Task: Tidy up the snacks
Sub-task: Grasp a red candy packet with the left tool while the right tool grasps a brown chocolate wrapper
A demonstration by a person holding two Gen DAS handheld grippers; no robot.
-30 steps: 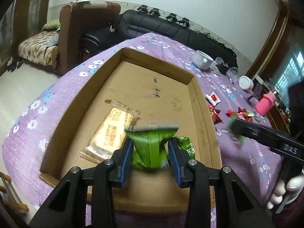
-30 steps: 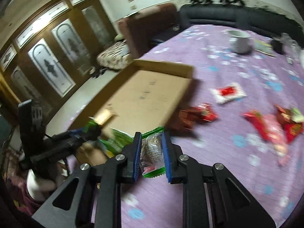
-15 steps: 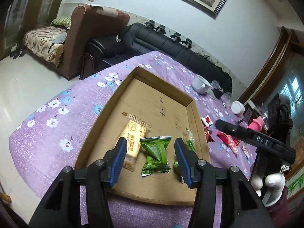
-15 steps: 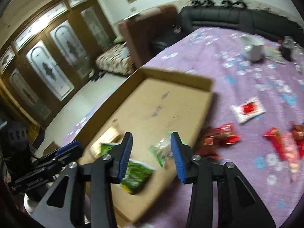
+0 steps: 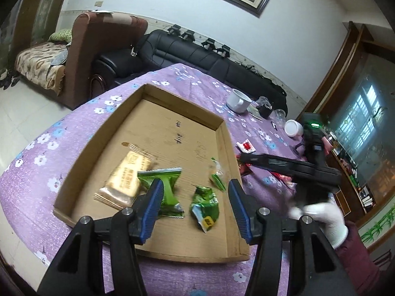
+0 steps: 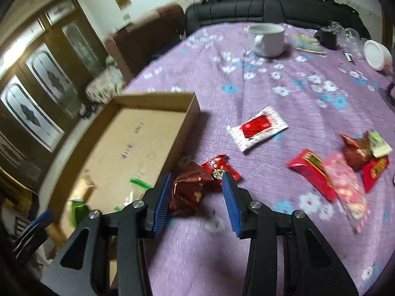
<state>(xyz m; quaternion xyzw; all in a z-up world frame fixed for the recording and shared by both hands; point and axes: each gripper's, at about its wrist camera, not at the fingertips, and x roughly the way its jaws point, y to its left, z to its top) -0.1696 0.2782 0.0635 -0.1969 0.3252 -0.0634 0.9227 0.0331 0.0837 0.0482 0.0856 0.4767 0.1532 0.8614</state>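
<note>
A shallow cardboard box [image 5: 223,138] lies on the purple flowered table. In it are a tan biscuit pack [image 5: 128,181], two green packs [image 5: 167,187] [image 5: 206,204] and a small clear-green pack [image 5: 217,176]. My left gripper [image 5: 195,208] is open and empty above the box's near end. My right gripper [image 6: 197,204] is open and empty outside the box [image 6: 190,113], over a dark red wrapper [image 6: 190,187] and a red pack [image 6: 219,169]. It also shows in the left wrist view [image 5: 279,164]. More red and pink snacks [image 6: 333,172] and a white-red sachet [image 6: 256,127] lie to the right.
A white mug [image 6: 267,39], a white lidded jar [image 6: 376,54], a clear cup [image 5: 279,117] and a dark object [image 6: 328,35] stand at the table's far side. A black sofa [image 5: 187,56] and brown armchair [image 5: 96,49] are behind the table.
Both grippers let go of their packs, which now lie in the box. The left gripper pulled back and opened wider. The right gripper swung right, out of the box, over the red wrappers.
</note>
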